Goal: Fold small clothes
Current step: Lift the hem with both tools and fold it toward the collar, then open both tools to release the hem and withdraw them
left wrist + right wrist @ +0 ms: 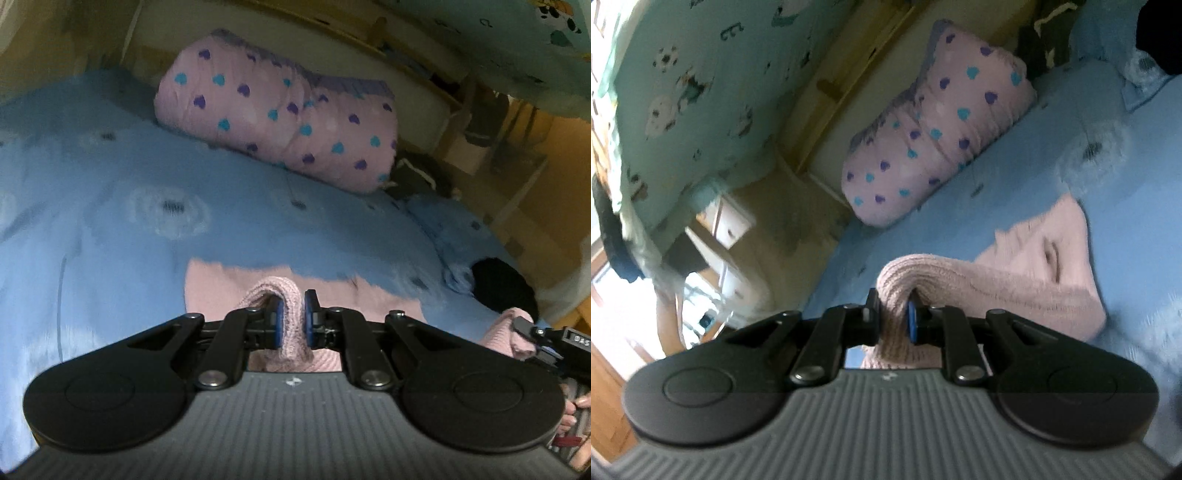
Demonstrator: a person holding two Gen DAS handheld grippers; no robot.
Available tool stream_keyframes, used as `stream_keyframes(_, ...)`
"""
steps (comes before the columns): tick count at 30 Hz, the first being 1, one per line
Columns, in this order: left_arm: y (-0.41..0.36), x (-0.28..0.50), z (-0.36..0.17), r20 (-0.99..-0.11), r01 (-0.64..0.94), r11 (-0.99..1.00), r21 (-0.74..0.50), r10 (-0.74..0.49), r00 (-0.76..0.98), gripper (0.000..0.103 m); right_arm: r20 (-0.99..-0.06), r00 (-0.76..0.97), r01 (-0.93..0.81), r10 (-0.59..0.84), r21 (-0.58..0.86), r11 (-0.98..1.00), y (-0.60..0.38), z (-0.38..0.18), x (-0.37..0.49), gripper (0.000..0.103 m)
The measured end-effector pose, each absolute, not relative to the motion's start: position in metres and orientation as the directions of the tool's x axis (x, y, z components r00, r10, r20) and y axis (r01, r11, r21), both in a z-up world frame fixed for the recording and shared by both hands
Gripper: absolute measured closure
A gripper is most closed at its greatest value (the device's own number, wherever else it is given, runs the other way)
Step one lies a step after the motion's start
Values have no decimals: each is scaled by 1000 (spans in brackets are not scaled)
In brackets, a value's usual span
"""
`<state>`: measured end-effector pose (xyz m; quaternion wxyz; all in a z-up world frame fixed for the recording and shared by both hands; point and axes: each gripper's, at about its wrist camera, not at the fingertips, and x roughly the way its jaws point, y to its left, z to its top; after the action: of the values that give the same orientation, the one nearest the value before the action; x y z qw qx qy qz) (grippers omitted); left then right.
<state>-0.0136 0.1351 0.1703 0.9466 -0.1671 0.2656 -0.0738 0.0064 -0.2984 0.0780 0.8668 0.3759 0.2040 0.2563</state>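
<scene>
Both grippers held the pink knit garment [1015,280] over the blue bedsheet [110,177]: the left gripper [293,323] had its jaws pinched tight on one bunched edge, the right gripper [892,319] on another. The fold seemed in hand, one part lifted and the rest lying flat. Next, the raised edge probably needed carrying evenly across before release.

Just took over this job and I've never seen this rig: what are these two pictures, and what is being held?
There is no robot arm: a person holds a hand tool with two jaws in each hand, and each carries a camera looking along them. One picture is from the left gripper, the other from the right gripper. Both are shut on a pink knitted garment, lifting one edge off the blue bedsheet. A pink pillow with hearts lies behind.
</scene>
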Motion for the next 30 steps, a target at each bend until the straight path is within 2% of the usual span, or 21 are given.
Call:
stream_keyframes(10,124,90,168,-442,1,968,-250,-115,889,91,-155,845,-264,513,713,650,-301,77,92,86)
stream_keyframes(23,121,192,86,-541,-87,992,-89,25,841,91,-209,895,-157,394,680,717,-302,19,171,86)
stream_keyframes(26,123,203,70,-564,-89,993,-82,27,825,91,-253,895,-105,367,681,725,-303,2,180,86)
stream_keyframes(30,116,210,52,-591,-89,996,0,71,804,90,-369,868,-15,332,650,760,-299,-19,189,84)
